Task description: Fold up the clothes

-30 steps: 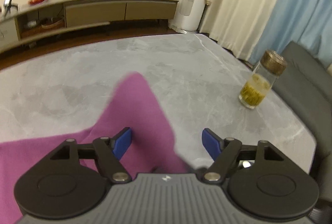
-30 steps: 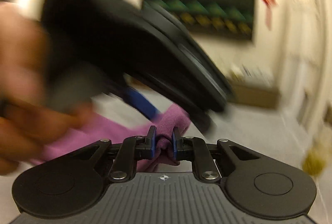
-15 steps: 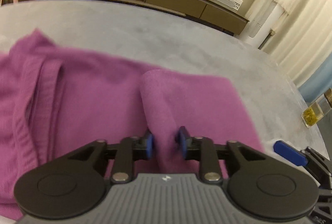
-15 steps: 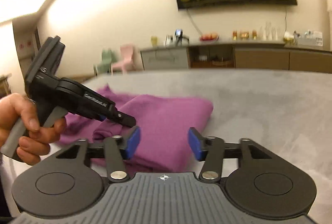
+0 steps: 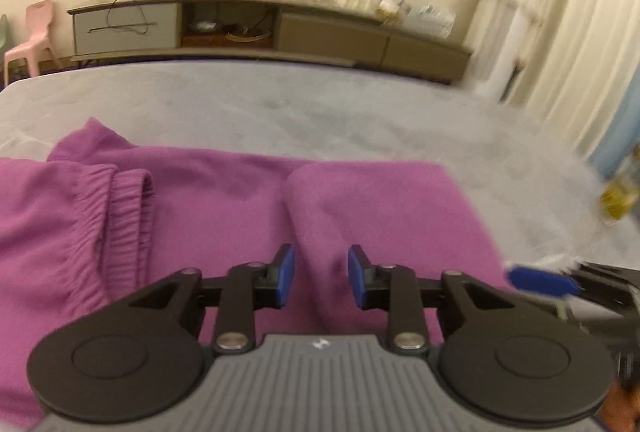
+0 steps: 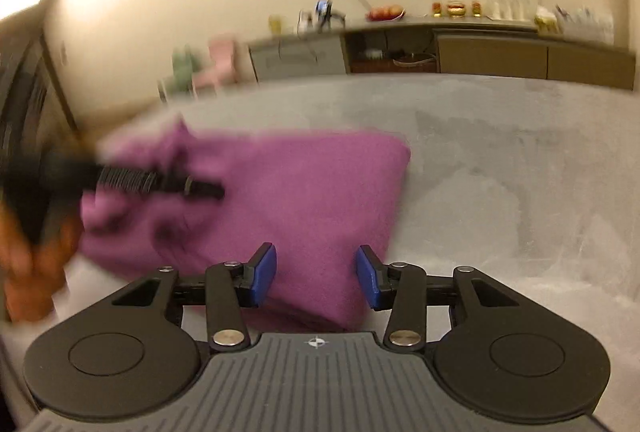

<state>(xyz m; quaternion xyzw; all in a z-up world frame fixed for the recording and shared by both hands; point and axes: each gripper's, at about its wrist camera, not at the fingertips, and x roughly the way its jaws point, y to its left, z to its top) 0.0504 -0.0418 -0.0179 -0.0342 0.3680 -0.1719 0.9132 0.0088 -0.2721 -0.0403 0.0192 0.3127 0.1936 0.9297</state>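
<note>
**Purple garment doubled over on the table, both grippers released**

The grey table (image 5: 360,112) carries the purple garment (image 5: 224,200), partly folded, its ribbed cuff (image 5: 128,208) lying left. The left gripper (image 5: 321,282) and right gripper (image 6: 316,274) hover over it, jaws apart, grasping nothing. A careless pinch could drag the upper layer askew. A glass jar (image 5: 618,202) stands well apart.
</note>
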